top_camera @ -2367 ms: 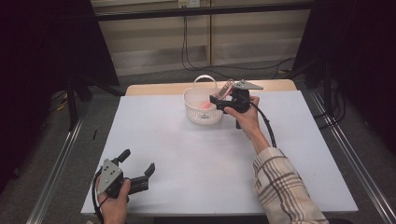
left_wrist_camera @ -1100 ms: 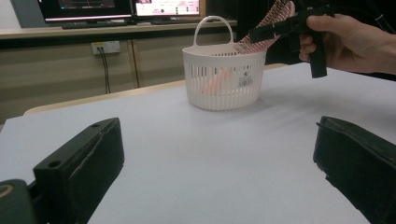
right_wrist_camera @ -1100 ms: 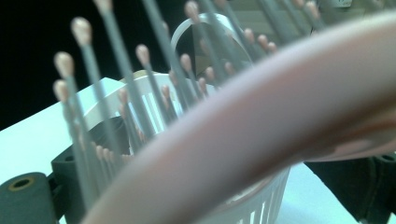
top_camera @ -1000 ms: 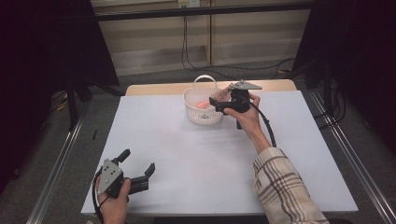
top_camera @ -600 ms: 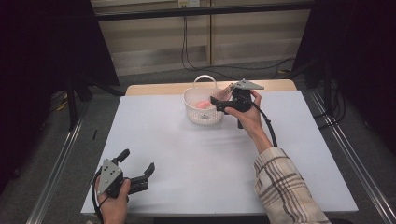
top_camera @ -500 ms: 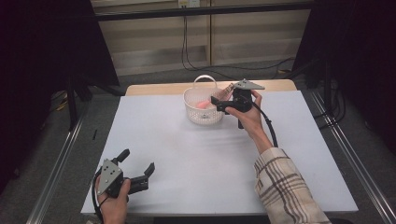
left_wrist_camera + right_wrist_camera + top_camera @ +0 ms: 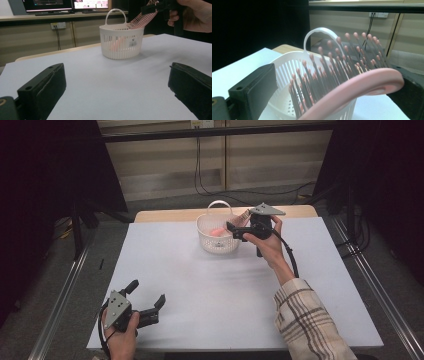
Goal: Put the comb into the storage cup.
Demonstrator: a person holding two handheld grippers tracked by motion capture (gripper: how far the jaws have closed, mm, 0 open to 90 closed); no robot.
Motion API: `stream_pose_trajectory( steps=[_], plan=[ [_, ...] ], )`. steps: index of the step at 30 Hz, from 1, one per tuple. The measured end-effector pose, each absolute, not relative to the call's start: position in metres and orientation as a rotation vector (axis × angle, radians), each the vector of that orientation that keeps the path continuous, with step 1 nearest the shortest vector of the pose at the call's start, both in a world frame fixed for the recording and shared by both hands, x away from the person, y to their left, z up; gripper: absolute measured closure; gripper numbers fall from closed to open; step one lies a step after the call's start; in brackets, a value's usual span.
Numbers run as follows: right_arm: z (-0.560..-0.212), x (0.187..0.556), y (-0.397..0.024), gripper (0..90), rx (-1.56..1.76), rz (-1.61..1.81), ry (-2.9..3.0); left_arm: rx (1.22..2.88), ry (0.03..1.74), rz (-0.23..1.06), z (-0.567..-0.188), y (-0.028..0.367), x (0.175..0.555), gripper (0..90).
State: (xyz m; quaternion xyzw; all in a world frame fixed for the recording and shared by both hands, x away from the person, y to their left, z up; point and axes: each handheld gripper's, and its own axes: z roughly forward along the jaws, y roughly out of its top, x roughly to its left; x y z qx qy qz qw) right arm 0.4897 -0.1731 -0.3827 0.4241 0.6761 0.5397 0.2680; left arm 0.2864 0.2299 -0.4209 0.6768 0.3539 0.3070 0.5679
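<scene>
The right gripper [image 7: 239, 231] held a pink hairbrush [image 7: 352, 85] between its jaws, tilted over the rim of the white basket [image 7: 216, 242] at the far side of the surface. The brush looked partly in, release yet to come. The left gripper [image 7: 146, 304] rested near the front edge, jaws wide apart and empty.

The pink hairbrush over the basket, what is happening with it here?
A person holds a gripper in each hand at a white table. The right gripper is shut on the pink hairbrush, bristles up, tilted over the rim of the white basket at the far side, with its lower end down inside. The left gripper rests open at the near left edge, holding nothing.
</scene>
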Motion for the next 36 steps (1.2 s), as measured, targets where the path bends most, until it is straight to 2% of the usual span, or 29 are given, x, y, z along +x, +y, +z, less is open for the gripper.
stream_pose_trajectory(
  steps=[36],
  plan=[
    [-0.365,0.458,-0.194,0.4,1.11,1.434,1.743,1.566,0.862,0.729,-0.421,0.231,0.288,1.7]
  ],
)
